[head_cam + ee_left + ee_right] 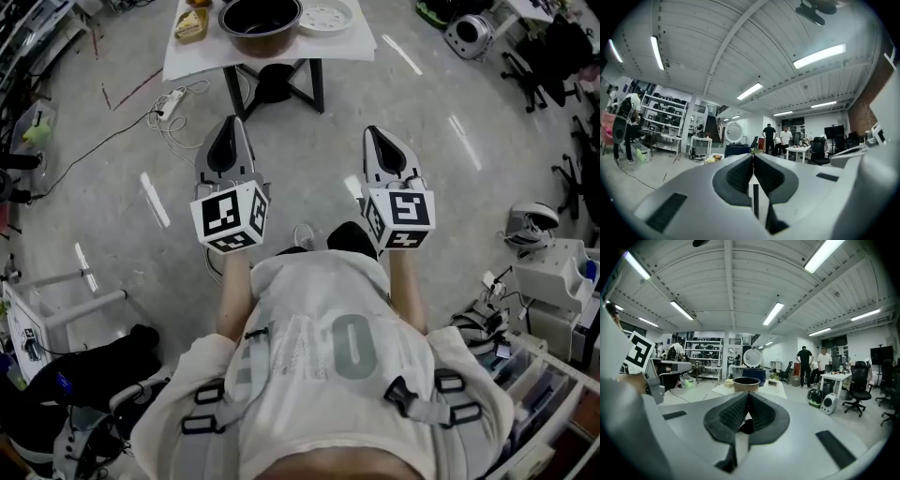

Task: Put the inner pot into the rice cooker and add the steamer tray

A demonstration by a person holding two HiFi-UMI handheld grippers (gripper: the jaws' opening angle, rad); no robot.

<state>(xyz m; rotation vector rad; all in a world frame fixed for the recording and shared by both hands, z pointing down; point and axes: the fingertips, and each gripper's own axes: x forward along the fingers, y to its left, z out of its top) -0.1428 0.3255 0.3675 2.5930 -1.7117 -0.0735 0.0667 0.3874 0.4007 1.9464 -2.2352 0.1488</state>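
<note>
Inner pot on the tabletop, left tongs and right tongs short of the tabletop, pinched shut and empty, likely knocking the pot's rim unless opened beforehand.

Stands short of the table with both grippers held out toward it, shut and empty.

Extends both bare forearms forward from the chest, roughly parallel, toward the table. Carries the left gripper on the left and the right gripper on the right, side by side and well apart, neither reaching the table's near edge. Points the left one level and the right one slightly downward. Presses each pair of ribbed pads together at the tips, with nothing between them. Shows each gripper's marker cube at the rear end, nearest the chest, farthest from the table.
</note>
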